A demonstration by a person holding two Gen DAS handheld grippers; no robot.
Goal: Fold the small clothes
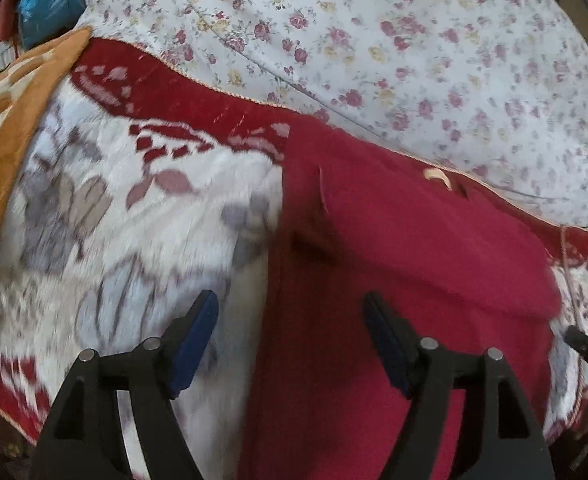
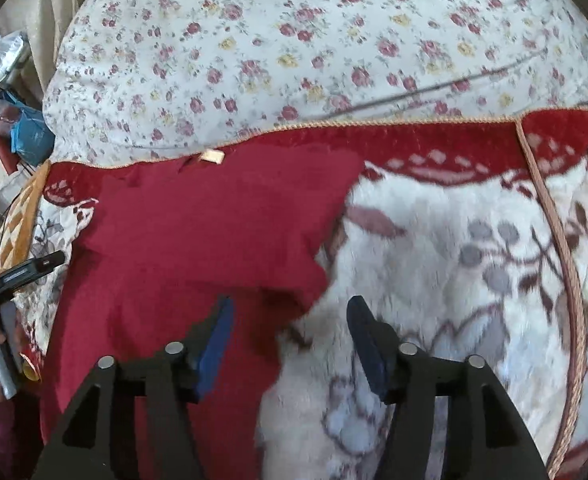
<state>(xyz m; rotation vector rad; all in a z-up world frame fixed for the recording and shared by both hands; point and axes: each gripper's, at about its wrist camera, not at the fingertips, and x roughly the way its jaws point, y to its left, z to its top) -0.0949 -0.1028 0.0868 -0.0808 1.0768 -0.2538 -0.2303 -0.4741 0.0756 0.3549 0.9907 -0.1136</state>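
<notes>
A dark red garment (image 1: 394,272) lies spread flat on a red-and-white patterned blanket (image 1: 134,208); a small tan neck label (image 1: 436,176) shows at its far edge. My left gripper (image 1: 290,304) is open and empty, hovering over the garment's left edge. In the right wrist view the same garment (image 2: 198,240) fills the left half, label (image 2: 213,156) at the far edge. My right gripper (image 2: 290,308) is open and empty above the garment's right edge, where the blanket (image 2: 454,280) begins. The left gripper (image 2: 18,274) shows at far left.
A white floral bedsheet (image 1: 374,40) covers the bed beyond the blanket. An orange-and-white blanket (image 1: 10,136) lies at the left. Blue bags and clutter (image 2: 26,132) sit off the bed at the far left. A braided trim (image 2: 562,272) runs along the blanket at right.
</notes>
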